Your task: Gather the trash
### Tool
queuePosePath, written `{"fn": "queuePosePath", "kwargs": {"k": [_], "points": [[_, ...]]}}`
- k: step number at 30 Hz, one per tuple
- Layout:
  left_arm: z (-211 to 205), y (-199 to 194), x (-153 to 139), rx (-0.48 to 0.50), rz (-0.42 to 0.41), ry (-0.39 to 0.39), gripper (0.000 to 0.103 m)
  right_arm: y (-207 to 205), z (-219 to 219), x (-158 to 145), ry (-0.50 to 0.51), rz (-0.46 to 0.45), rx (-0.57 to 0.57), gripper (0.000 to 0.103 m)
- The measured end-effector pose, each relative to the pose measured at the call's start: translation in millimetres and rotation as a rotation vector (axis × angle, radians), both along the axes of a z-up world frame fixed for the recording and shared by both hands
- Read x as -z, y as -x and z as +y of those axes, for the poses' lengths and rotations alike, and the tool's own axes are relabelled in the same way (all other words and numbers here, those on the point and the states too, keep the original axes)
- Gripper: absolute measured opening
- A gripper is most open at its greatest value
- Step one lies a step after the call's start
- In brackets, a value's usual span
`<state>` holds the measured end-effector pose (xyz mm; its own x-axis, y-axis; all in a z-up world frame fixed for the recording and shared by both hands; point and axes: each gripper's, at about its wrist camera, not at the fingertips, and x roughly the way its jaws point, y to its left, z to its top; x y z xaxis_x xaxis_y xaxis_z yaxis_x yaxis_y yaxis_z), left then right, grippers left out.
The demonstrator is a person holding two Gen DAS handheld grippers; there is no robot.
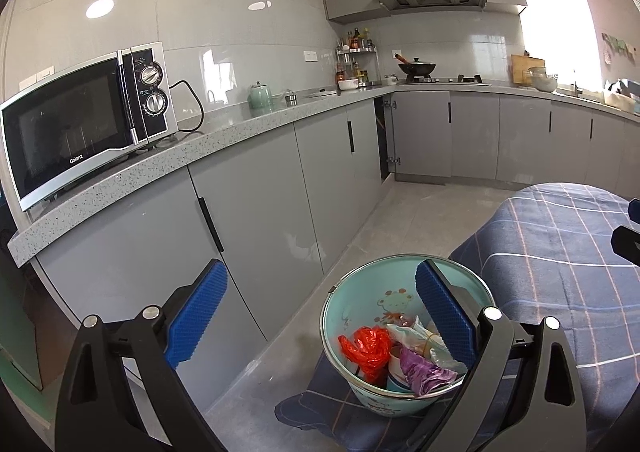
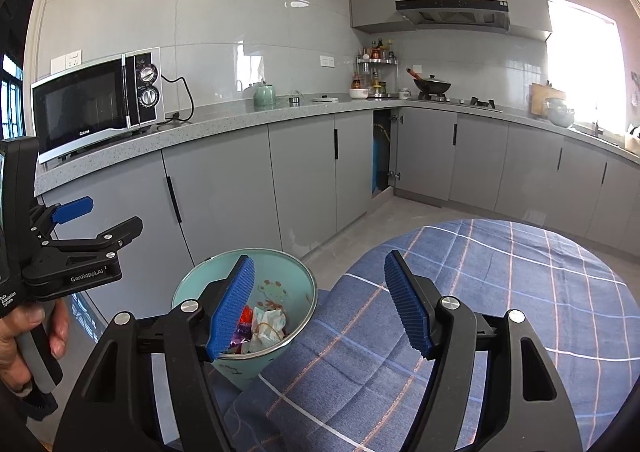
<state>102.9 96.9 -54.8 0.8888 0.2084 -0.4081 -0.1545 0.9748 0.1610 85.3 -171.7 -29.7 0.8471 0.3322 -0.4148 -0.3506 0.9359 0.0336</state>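
One pale green bin [image 1: 404, 336] is seen beside the checked cloth [image 1: 560, 272] on the table, just by the grey cabinets [image 1: 256, 211]; red plastic [image 1: 366, 348], purple wrap [image 1: 424, 370] and crumpled paper [image 2: 270, 322] are held in it. Open floor [image 1: 404, 211] lies beyond. Left tongs [image 1: 320, 316] and right tongs [image 2: 320, 308] are spread apart, empty. "Galanz" is read on the microwave [image 1: 88, 123].
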Motion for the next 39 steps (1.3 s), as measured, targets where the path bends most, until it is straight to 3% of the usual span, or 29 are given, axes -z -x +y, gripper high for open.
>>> {"fn": "queuePosePath", "kwargs": {"k": [39], "points": [[-3.5, 1.5, -1.0, 0.009, -0.008, -0.019, 0.098, 3.8, 2.8, -2.9, -0.009, -0.015, 0.004, 0.070]]}}
